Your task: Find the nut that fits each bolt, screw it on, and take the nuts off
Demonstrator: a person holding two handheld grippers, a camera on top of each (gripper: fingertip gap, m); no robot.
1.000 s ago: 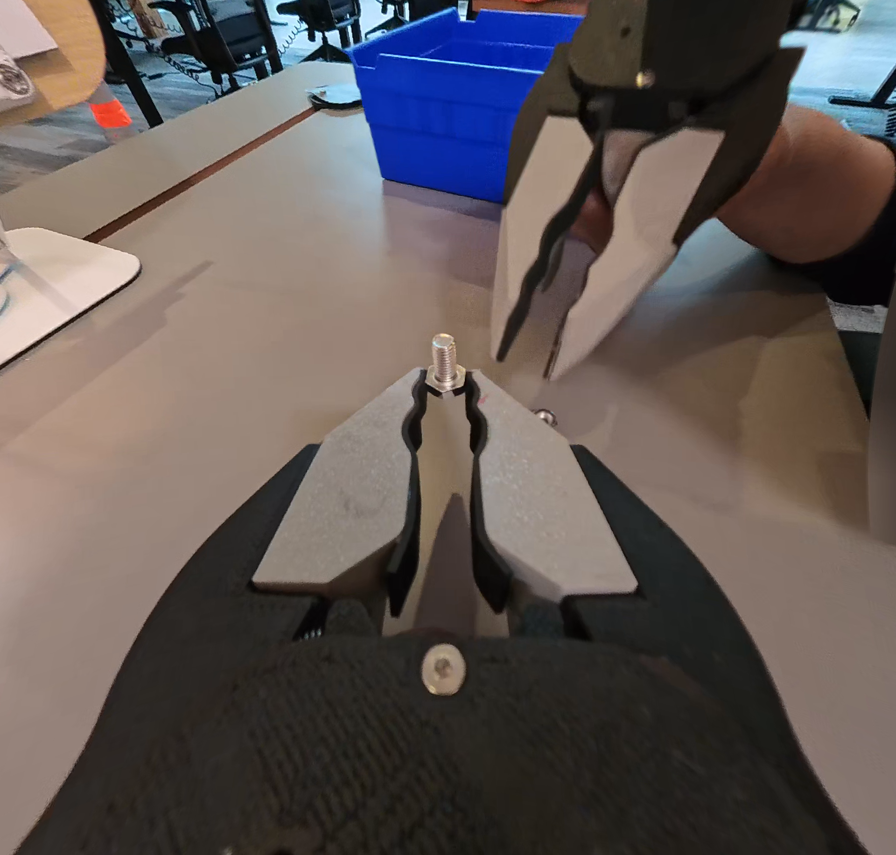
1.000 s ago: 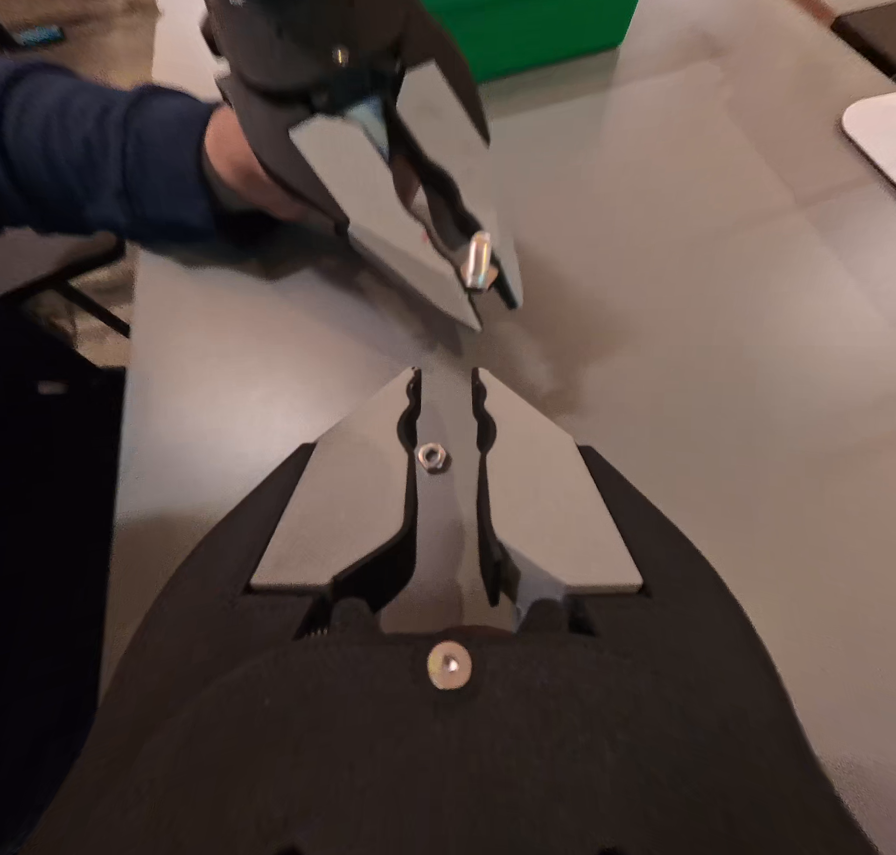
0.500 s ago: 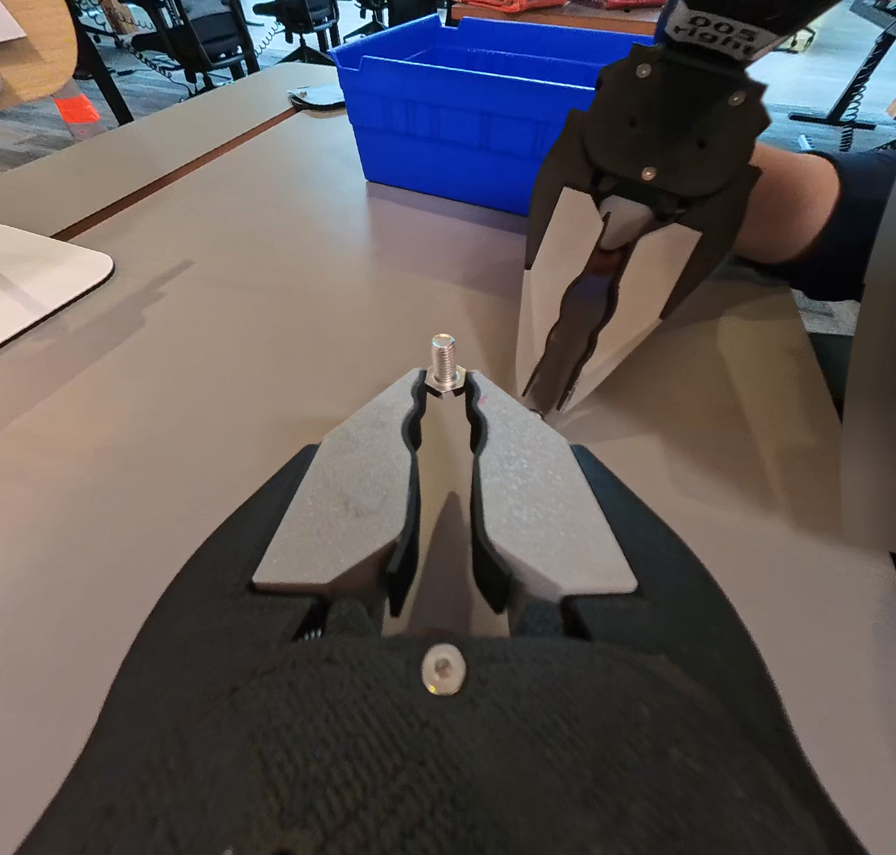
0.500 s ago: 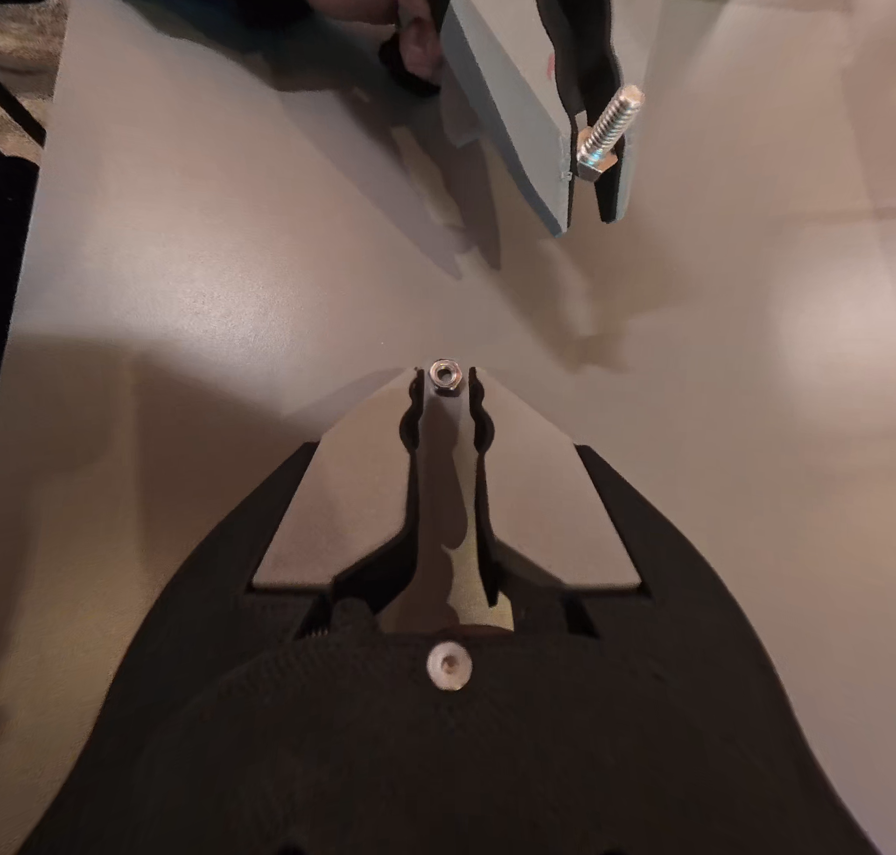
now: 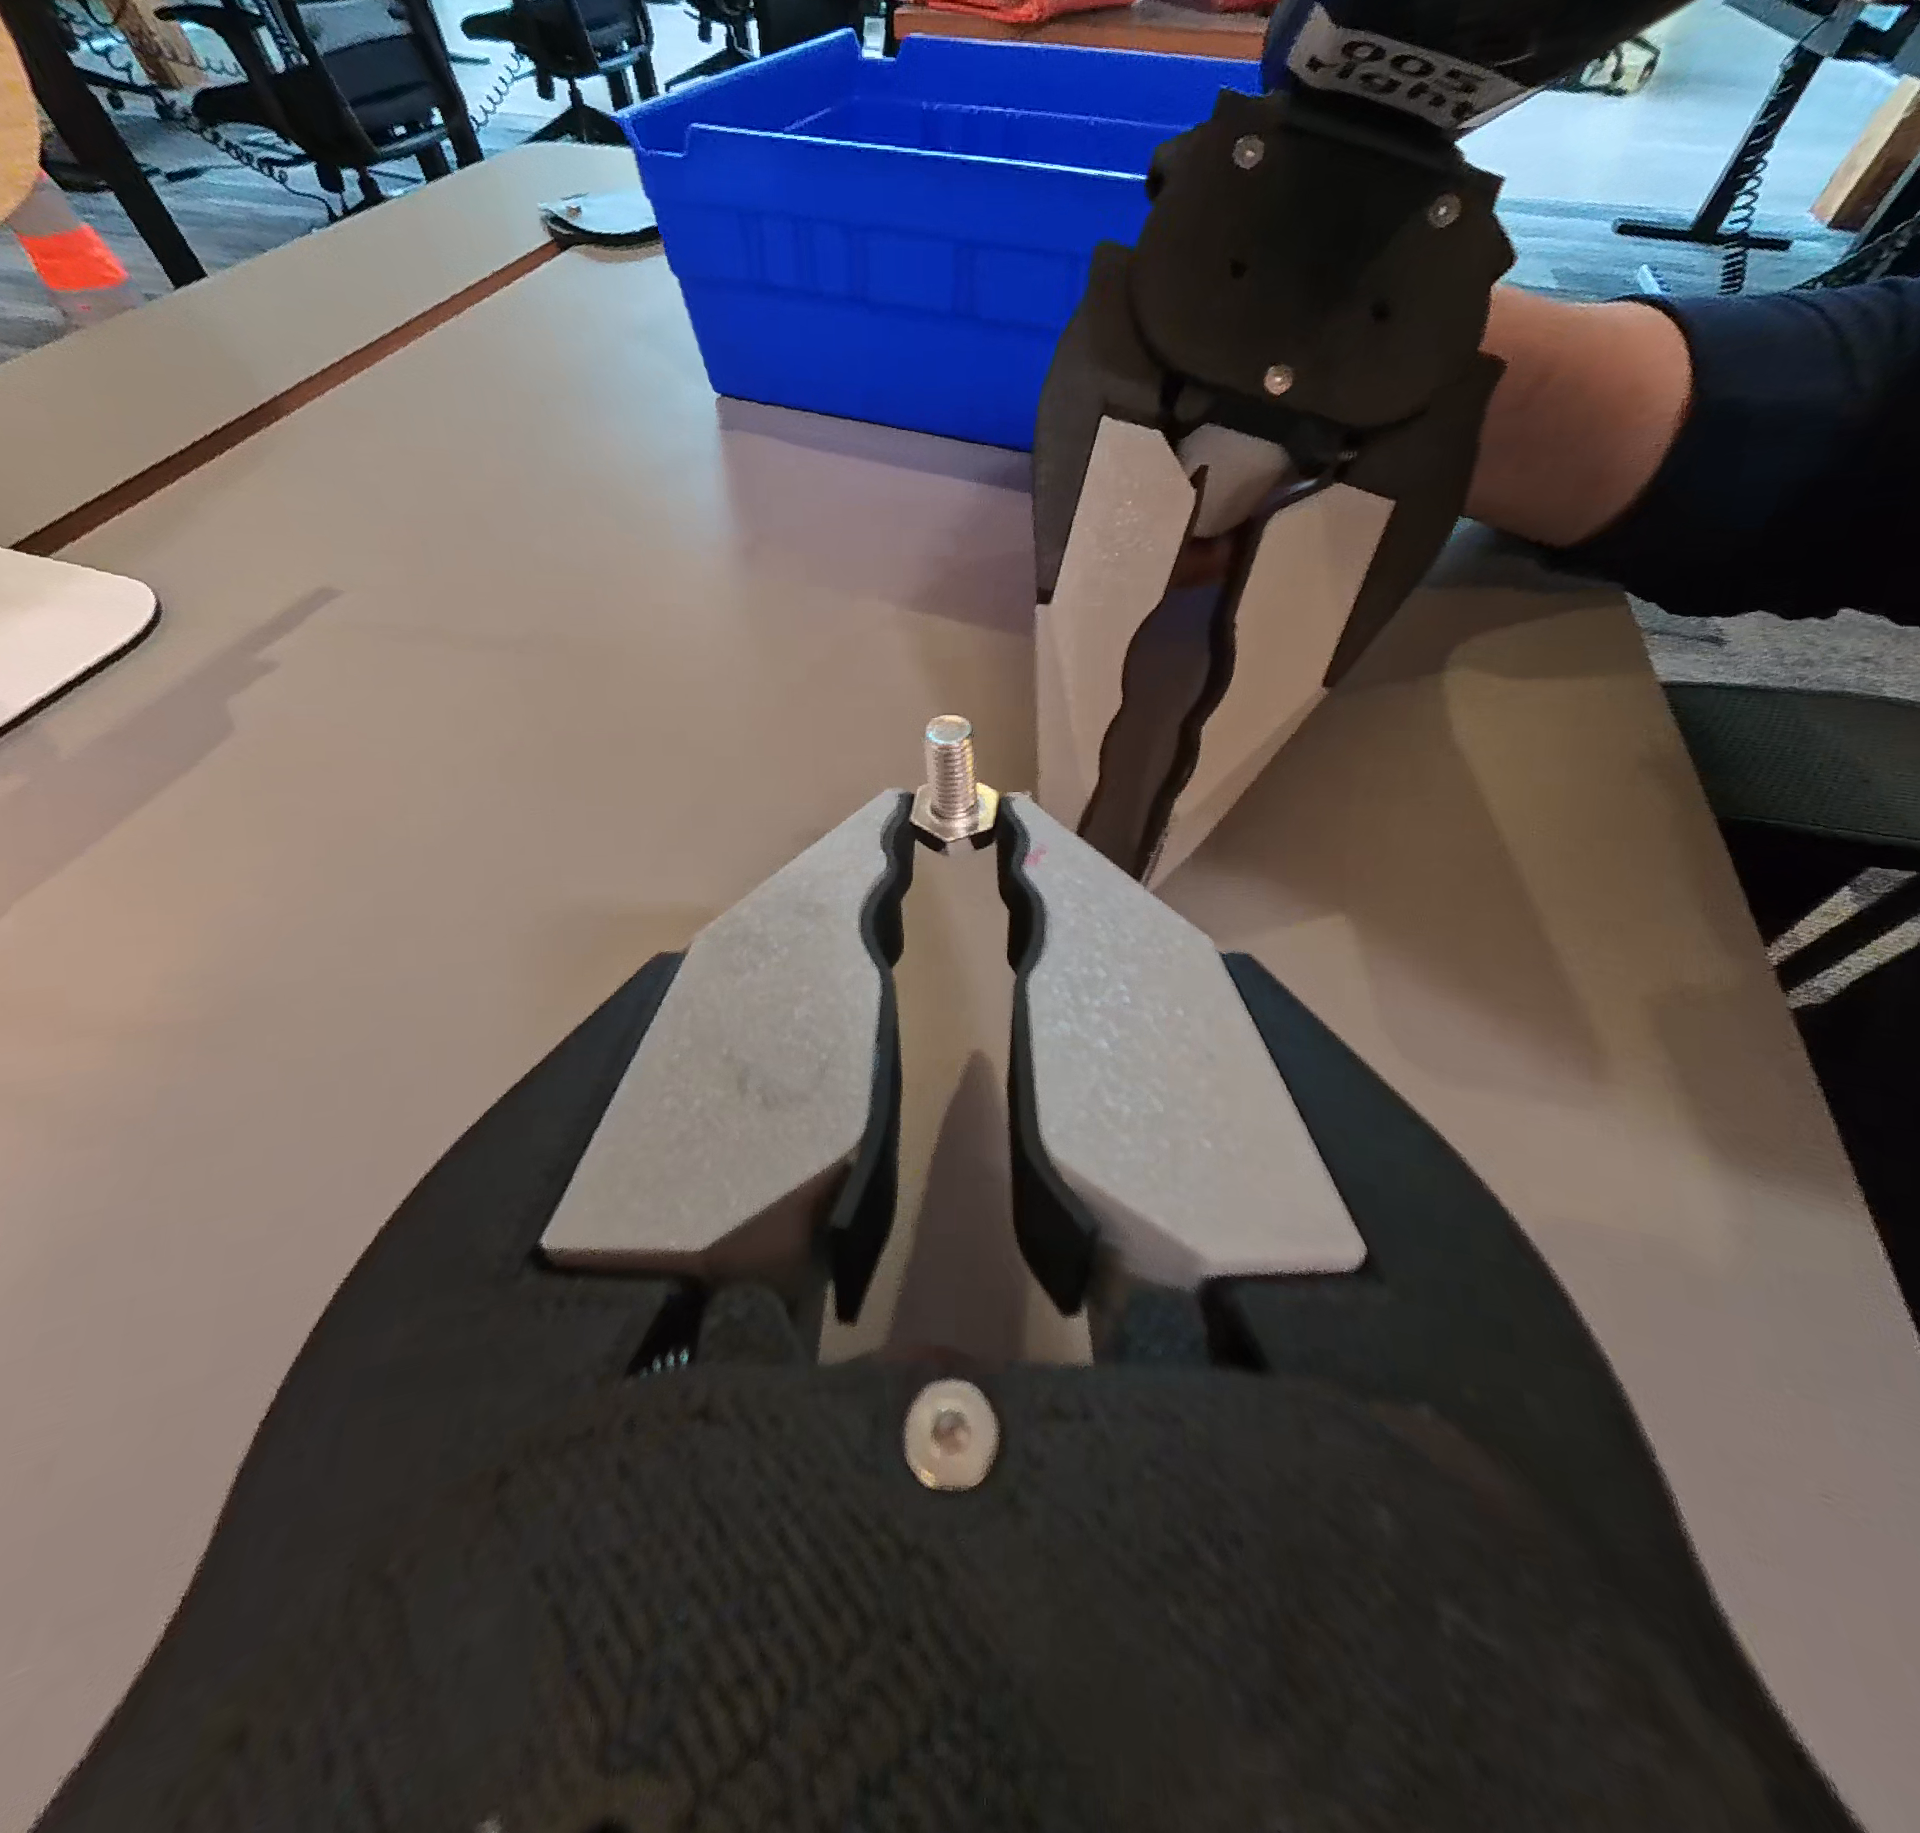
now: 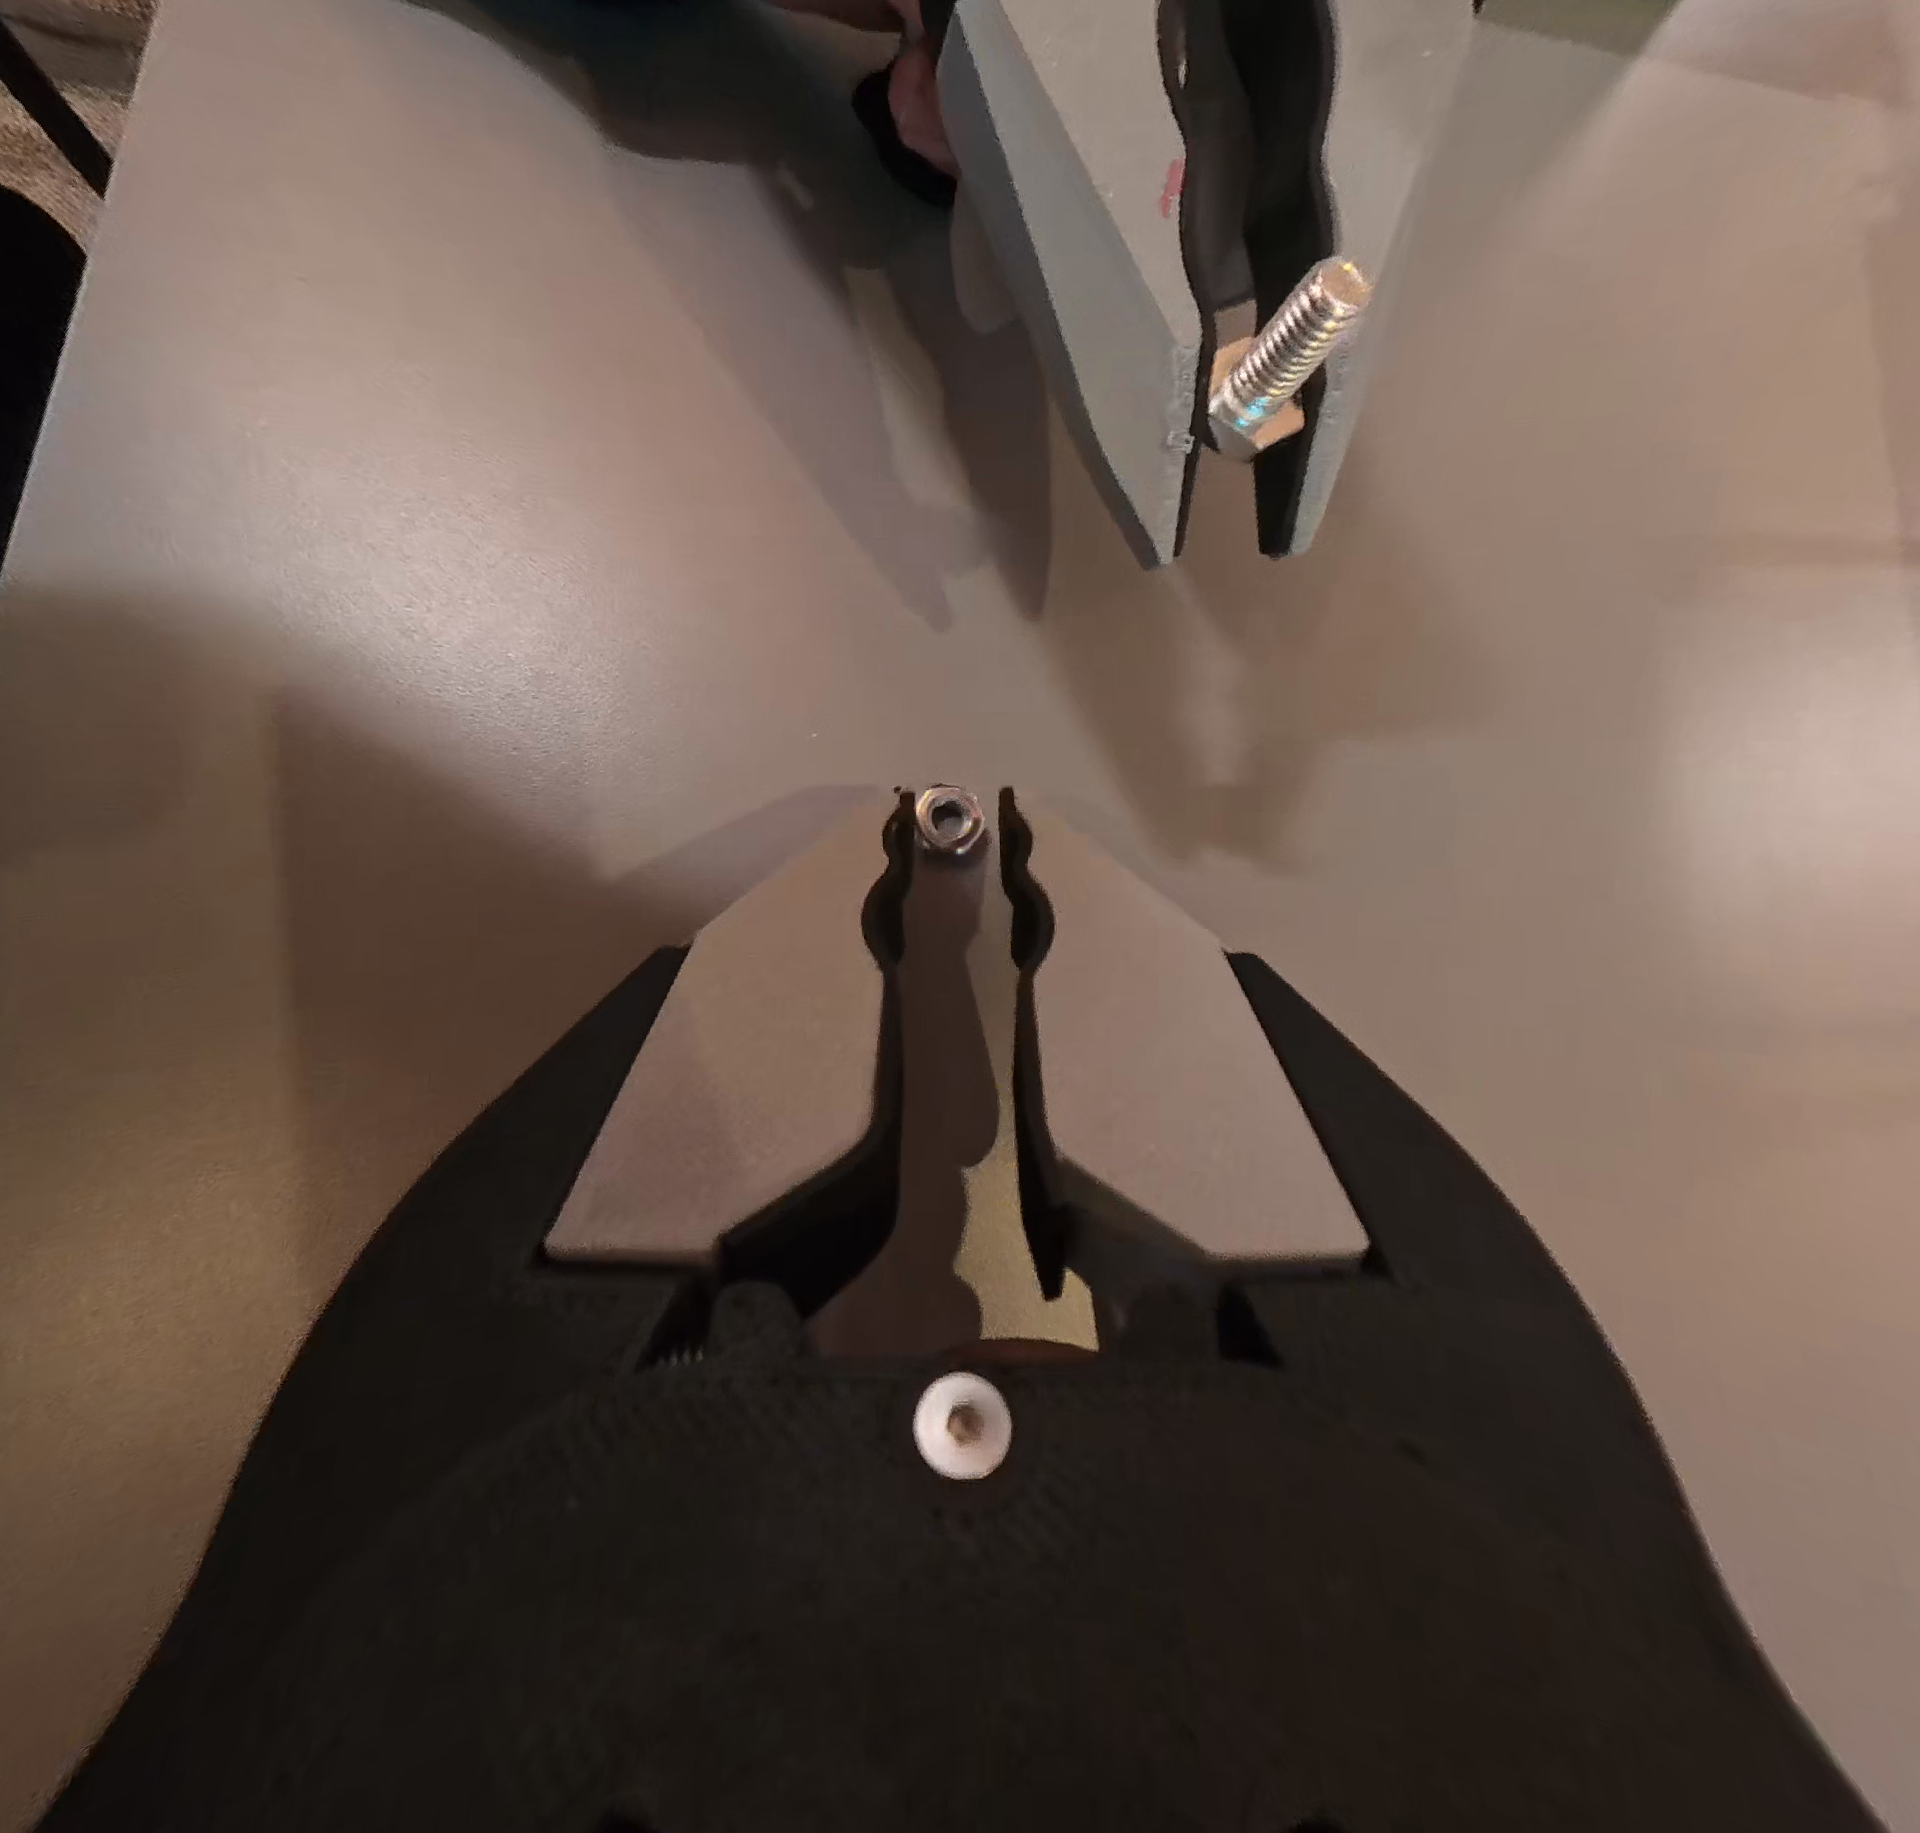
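Observation:
My left gripper (image 5: 954, 819) is shut on the hex head of a silver bolt (image 5: 950, 767), with the threaded shank pointing up above the grey table (image 5: 520, 744). The bolt also shows in the right wrist view (image 6: 1286, 355), clamped in the left gripper (image 6: 1221, 536). My right gripper (image 6: 951, 809) points down at the table with its fingers slightly apart. A small silver nut (image 6: 948, 829) lies on the table between its tips, with a gap on its right side. In the left wrist view the right gripper (image 5: 1138, 853) stands just right of the bolt, and the nut is hidden.
A blue plastic bin (image 5: 894, 256) stands at the back of the table. A white rounded plate (image 5: 52, 630) lies at the left edge. A person's hand and dark sleeve (image 5: 1714, 453) hold the right gripper. Office chairs and folded cloths are beyond the table. About 6 centimetres separates my left fingertips from my right.
The right gripper has come down to the table so that the nut now sits at its fingertips instead of farther back. The left gripper still holds the bolt upright.

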